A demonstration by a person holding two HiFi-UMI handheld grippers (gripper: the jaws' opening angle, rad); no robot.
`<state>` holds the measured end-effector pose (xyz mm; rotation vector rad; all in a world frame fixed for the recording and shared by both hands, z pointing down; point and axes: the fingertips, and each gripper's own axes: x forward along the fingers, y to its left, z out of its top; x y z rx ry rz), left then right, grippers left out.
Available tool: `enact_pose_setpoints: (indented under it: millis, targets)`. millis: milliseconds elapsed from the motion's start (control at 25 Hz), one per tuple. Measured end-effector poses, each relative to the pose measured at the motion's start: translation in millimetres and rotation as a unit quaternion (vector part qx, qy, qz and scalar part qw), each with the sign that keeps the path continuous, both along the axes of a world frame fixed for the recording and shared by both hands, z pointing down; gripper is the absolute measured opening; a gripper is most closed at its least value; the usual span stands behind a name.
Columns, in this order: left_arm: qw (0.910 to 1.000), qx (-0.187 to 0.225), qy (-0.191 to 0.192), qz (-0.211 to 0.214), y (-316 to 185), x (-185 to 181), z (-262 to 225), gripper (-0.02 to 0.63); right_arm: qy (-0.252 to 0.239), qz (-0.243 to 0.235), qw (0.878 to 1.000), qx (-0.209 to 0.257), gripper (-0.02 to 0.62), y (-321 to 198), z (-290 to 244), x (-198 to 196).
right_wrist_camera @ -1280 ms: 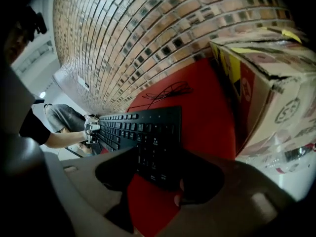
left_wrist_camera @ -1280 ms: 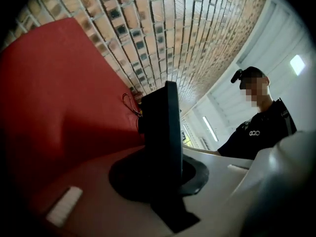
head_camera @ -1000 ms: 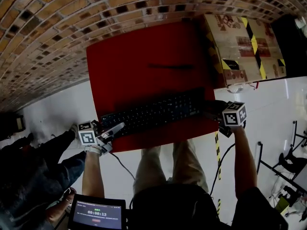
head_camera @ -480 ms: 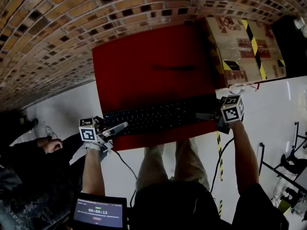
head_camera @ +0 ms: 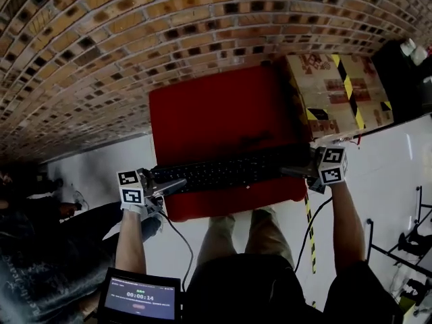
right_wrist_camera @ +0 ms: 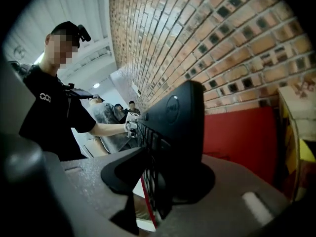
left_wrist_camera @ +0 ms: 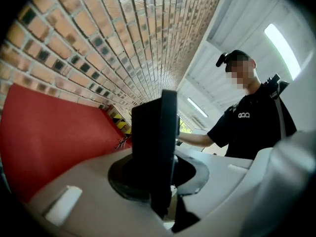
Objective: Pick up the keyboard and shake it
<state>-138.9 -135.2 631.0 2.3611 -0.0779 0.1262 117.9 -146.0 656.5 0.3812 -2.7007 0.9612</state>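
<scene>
One keyboard (head_camera: 233,170), black, spans straight between the two claws. Left claw (head_camera: 169,185) is clamped on its left end, jaws nearly together on the thin edge. Right claw (head_camera: 302,170) has its right end between the jaws; they've just been closing and now pinch it. In both gripper views the keyboard runs out from the jaws, turned on edge.

Count: two claws, one keyboard, one red worktop (head_camera: 216,110), one cardboard box (head_camera: 334,90), one tablet (head_camera: 138,299).

Edges: the keyboard sits over the worktop's near strip. Its left end and the left claw hang out past the worktop's left edge, over pale floor (head_camera: 94,157). Right claw is at the near right corner, with the box just beyond it. Past the keyboard, red surface runs to the brick wall (head_camera: 135,39).
</scene>
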Motion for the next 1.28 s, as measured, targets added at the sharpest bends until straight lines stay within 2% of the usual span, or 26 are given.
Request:
enact_pose_setpoints:
  millis: [120, 320, 480, 600, 920, 1120, 1280]
  targets:
    - [0.9992, 0.039, -0.012, -0.002, -8.4, 2.8, -13.7, 0.092, 0.006, -0.002, 0.999, 0.034, 0.143, -8.3, -15.8, 2.5]
    - [0.9952, 0.098, -0.005, -0.002, -12.3, 5.6, -41.5, 0.095, 0.026, -0.015, 0.995, 0.095, 0.133, -10.9, -47.5, 5.9]
    - [0.9856, 0.168, -0.001, -0.017, -23.1, 5.2, -75.7, 0.107, 0.039, -0.018, 0.982, 0.181, 0.135, -23.9, -91.2, 5.7]
    - [0.9742, 0.224, -0.005, -0.029, -30.8, 3.4, -107.8, 0.118, 0.044, -0.023, 0.968, 0.247, 0.135, -31.1, -130.3, 4.2]
    - [0.9266, 0.372, -0.015, -0.054, -47.6, -1.0, -204.1, 0.132, 0.055, -0.021, 0.912, 0.405, 0.15, -48.6, -232.2, -2.2]
    - [0.875, 0.478, -0.043, -0.066, -53.0, -0.9, -268.0, 0.14, 0.032, -0.003, 0.872, 0.488, 0.153, -55.6, -295.8, -5.5]
    - [0.85, 0.52, -0.037, -0.073, -61.5, -3.2, -291.9, 0.143, 0.034, -0.002, 0.85, 0.526, 0.156, -66.2, -317.7, -6.2]
